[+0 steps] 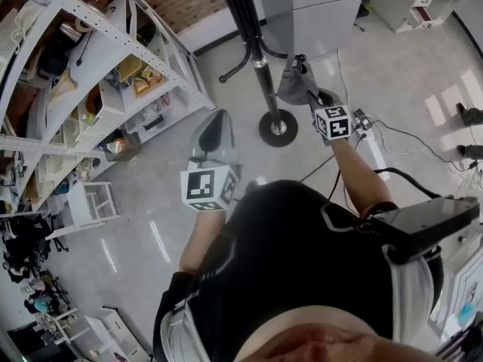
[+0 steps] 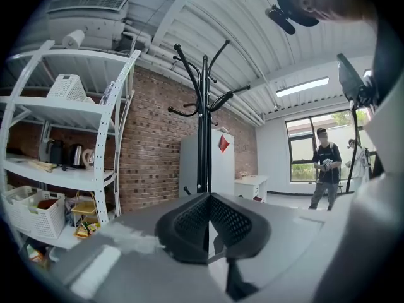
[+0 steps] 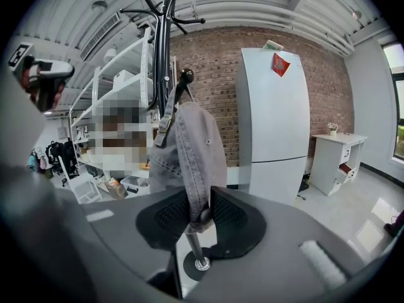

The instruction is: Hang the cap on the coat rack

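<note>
Right claw (image 3: 201,194) is clamped on the lower edge of the grey cap (image 3: 192,147), pinching the fabric between both pads. The cap stands up out of the claw and its top reaches one of the black knob-tipped pegs of the coat rack (image 3: 165,43). Can't tell from here if it's actually hooked on or just resting against the peg. Left claw (image 2: 208,197) is off to the side with its pads together and nothing in it, pointing at the rack pole. From the head view the rack's round base (image 1: 278,127) sits on the floor just in front of the person. There's white shelving (image 2: 95,125) on the left, with a brick wall (image 2: 151,137) behind.
</note>
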The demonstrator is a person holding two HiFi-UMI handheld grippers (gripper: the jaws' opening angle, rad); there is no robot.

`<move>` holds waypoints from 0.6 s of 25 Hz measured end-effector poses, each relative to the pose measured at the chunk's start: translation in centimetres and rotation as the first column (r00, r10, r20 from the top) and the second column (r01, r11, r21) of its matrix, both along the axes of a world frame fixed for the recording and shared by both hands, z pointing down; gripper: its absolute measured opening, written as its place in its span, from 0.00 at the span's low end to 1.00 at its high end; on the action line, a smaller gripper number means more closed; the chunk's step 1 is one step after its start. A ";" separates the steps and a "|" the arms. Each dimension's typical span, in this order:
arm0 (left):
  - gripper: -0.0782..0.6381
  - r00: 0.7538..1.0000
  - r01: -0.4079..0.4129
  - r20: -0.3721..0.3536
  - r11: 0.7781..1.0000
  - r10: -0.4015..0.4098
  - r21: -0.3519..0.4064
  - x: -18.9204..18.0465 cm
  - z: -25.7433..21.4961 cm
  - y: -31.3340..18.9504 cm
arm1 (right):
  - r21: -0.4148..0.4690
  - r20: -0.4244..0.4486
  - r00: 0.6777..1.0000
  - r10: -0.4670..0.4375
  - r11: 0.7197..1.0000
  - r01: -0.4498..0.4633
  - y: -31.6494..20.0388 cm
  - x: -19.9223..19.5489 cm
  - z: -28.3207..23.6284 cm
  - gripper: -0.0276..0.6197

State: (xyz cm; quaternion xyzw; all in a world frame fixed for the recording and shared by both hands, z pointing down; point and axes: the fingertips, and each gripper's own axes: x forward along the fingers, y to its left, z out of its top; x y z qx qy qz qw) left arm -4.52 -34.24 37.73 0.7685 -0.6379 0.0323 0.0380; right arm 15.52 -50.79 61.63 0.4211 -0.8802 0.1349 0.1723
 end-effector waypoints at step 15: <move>0.13 1.000 -0.024 0.006 1.000 0.024 -0.016 -1.0 0.4 -0.1 | 0.017 0.001 1.000 0.016 1.000 -0.016 -0.4 -1.2 0.1 0.26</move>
